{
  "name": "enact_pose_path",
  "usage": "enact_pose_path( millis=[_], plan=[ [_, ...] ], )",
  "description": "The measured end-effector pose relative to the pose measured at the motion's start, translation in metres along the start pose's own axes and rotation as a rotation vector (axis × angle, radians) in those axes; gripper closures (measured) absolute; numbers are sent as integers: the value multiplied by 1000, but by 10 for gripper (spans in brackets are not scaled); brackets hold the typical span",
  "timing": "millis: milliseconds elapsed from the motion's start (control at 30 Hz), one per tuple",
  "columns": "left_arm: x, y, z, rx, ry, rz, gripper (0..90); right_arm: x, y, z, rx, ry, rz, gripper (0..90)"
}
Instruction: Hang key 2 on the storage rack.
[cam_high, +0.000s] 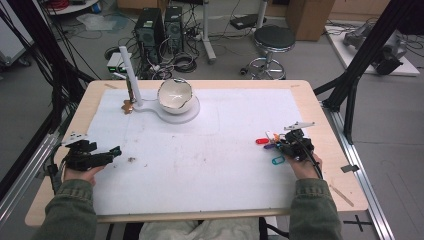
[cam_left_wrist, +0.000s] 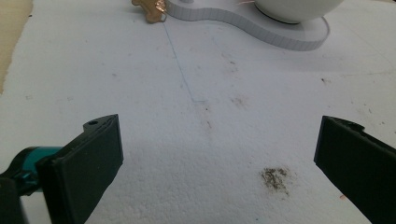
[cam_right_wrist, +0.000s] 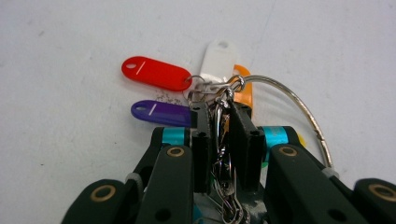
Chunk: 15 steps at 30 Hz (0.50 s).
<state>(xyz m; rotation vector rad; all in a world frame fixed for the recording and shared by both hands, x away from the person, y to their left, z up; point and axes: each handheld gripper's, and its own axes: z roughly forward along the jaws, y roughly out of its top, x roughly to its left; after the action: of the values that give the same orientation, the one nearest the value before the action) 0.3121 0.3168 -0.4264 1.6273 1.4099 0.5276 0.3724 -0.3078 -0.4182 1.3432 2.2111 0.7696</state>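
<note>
The bunch of key tags (cam_right_wrist: 187, 93) lies at the right side of the surface (cam_high: 210, 150), toward the near edge, on the white sheet (cam_high: 200, 165). Its red tag (cam_right_wrist: 156, 73) and purple tag (cam_right_wrist: 161, 113) fan out to the left in the right gripper view, a white tag (cam_right_wrist: 218, 58) points away, and an orange tag (cam_right_wrist: 245, 91) peeks out behind it. A thin wire ring (cam_right_wrist: 299, 105) arcs off to the right.

The right gripper (cam_right_wrist: 223, 121) has its jaws drawn in tight on the metal rings and chain at the middle of the bunch. The high view also shows a teal tag (cam_high: 278, 160) just near of that gripper.

The left gripper (cam_left_wrist: 219, 154) rests well apart at the left near side, jaws spread wide with only bare sheet between them.

At the far side stands a white bowl (cam_high: 175, 94) on a white base (cam_high: 192, 114), with an upright white post (cam_high: 126, 65) and a small brown piece (cam_high: 128, 106) to its left.
</note>
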Motion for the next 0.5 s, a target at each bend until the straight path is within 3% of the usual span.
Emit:
enact_pose_path(
  millis=[500],
  plan=[
    [-1,0,-1,-2,0,2,17,-2,2,-17,-87,50,48,801]
  ],
)
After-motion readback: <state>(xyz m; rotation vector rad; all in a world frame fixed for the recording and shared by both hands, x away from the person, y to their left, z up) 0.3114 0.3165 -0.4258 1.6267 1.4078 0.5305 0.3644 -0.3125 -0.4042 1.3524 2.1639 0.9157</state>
